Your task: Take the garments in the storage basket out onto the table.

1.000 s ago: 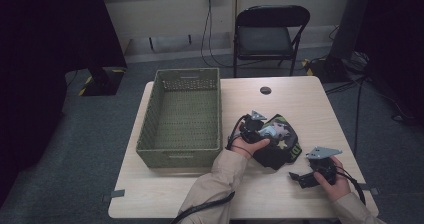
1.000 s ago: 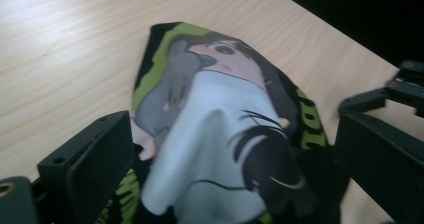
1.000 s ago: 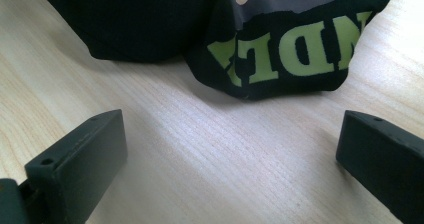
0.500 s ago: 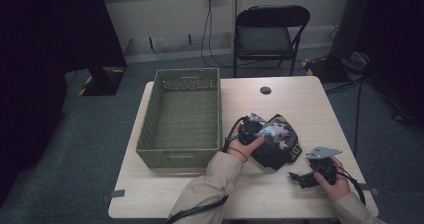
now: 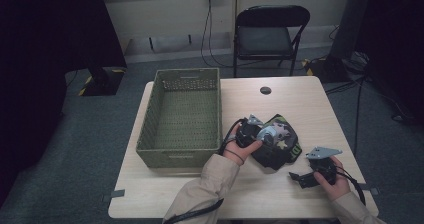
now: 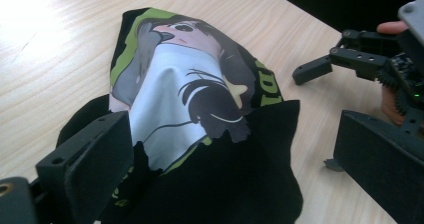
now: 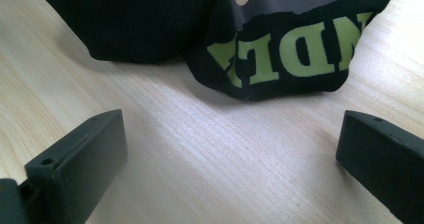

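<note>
A crumpled black T-shirt [image 5: 278,145] with a green, grey and white print lies on the wooden table [image 5: 300,104], right of the basket. My left gripper [image 5: 252,134] rests on its left edge; in the left gripper view the shirt [image 6: 200,134] bulges between the wide-apart jaws, and the gripper is open. My right gripper [image 5: 298,178] sits on the table near the front right, open, jaws pointing toward the shirt. The right gripper view shows the shirt's hem with green letters [image 7: 280,54] just beyond the jaws, and bare table between them.
A green woven basket [image 5: 182,119] stands empty on the table's left half. A small black disc [image 5: 265,90] lies near the far edge. A black folding chair [image 5: 270,34] stands behind the table. Cables run along the floor at right.
The left gripper has shifted slightly over the shirt; the right gripper has stayed in place.
</note>
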